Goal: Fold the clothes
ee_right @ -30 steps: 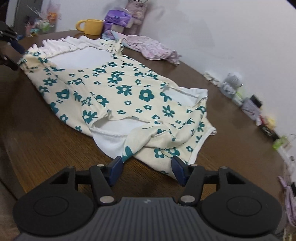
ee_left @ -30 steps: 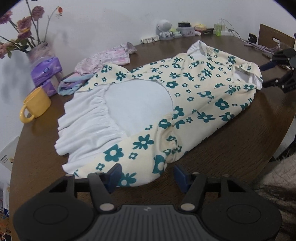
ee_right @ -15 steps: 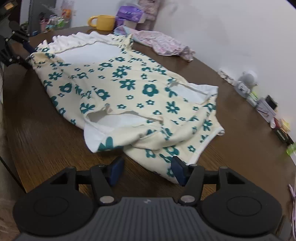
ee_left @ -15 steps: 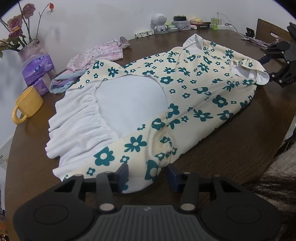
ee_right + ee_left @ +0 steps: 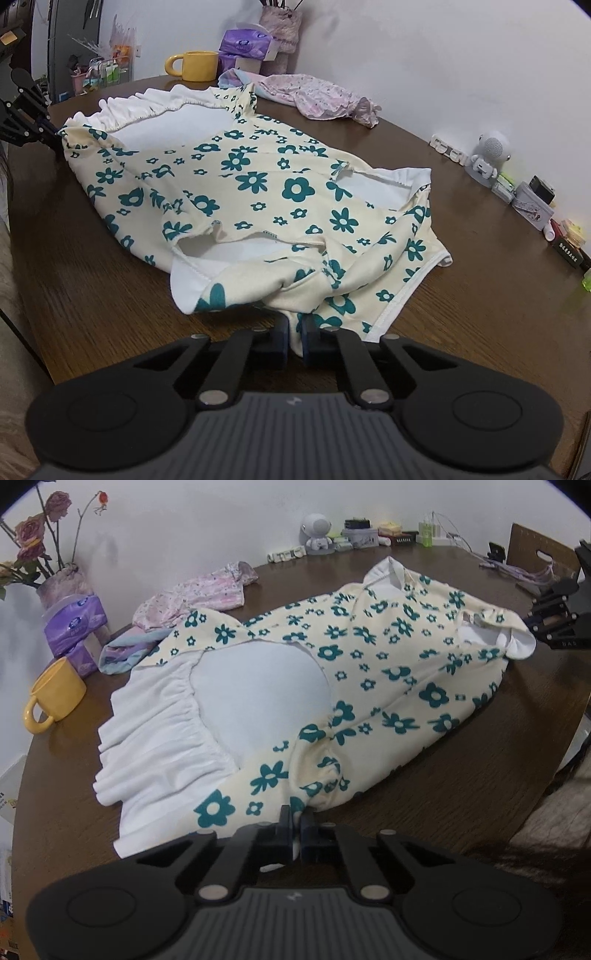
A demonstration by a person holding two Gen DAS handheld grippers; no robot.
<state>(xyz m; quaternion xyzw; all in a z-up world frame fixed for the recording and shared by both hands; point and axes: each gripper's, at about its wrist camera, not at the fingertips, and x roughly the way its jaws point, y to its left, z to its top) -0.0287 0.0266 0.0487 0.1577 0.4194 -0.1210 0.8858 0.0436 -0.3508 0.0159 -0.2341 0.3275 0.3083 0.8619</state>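
Left tool [image 5: 295,825], right tool [image 5: 294,338]: black linkages, silver pivots, ribbed grey body.

Lighting and picture quality: soft, even indoor light, moderately bright.

Fisheye lenses are bending the table [image 5: 461,775] edge and darkening the frame corners in both views. The flowers [image 5: 33,542] are casting faint grey shadows on the white wall [image 5: 184,520]. Wood is giving off dull sheen. Far clutter and edge areas are softening slightly; no harsh glare.
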